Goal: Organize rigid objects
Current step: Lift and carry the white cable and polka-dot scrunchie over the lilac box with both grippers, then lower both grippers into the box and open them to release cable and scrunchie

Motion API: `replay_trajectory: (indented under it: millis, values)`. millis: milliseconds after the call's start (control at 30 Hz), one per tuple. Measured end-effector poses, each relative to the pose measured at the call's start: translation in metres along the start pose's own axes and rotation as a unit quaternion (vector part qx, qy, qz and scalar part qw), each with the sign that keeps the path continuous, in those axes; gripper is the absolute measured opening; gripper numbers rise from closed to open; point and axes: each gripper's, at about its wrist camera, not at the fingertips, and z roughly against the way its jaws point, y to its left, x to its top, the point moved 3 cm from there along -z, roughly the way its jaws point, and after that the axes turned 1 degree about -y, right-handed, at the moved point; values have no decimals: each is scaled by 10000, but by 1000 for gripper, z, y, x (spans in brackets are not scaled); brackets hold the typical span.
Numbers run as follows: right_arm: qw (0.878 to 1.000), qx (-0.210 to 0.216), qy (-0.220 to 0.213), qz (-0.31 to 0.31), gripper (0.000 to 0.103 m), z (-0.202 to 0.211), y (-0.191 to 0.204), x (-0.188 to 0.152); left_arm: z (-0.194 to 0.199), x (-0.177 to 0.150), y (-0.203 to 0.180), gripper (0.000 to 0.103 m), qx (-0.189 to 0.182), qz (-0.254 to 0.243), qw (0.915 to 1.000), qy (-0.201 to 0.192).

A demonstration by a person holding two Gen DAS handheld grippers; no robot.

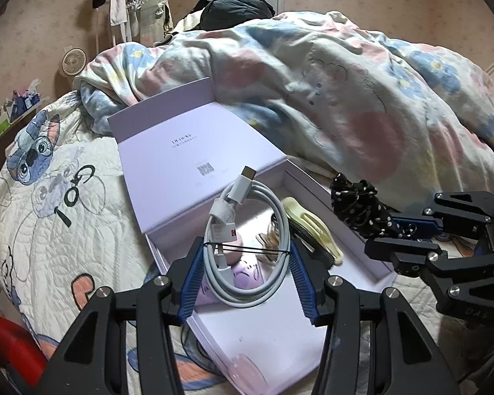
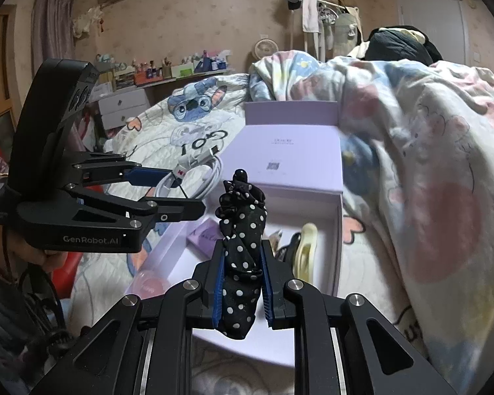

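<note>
White coiled cable (image 1: 247, 230) | left jaws pinching | black dotted scrunchie (image 2: 243, 250) | right jaws pinching

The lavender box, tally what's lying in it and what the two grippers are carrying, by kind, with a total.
Charging cables: 1, white coil, in the left gripper
Scrunchies: 1, black polka-dot, in the right gripper
Hair claw clips: 1, cream, in the lavender box
Purple cards: 1
Pink round items: 1
Total: 5
</note>
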Motion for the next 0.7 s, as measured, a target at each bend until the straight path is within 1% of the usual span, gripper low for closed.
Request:
replay_trajectory:
  millis: [167,267,367,600,700]
  values:
    - [9999,49,-80,55,19,-7,-9,13,-9,6,5,50,-13,-7,10000,28]
    - [9998,13,-116,132,19,-12,-13,21,-17,6,6,50,-52,-10,9999,94]
    - [9999,28,-116,123,19,-18,-17,26,-27,6,8,50,-14,6,9999,172]
    - [10000,56,0,-31,19,-42,-28,23,-47,2,15,50,-5,55,9996,280]
    - [10000,23,48,-69,19,-52,-31,20,-53,1,15,50,31,2,9995,301]
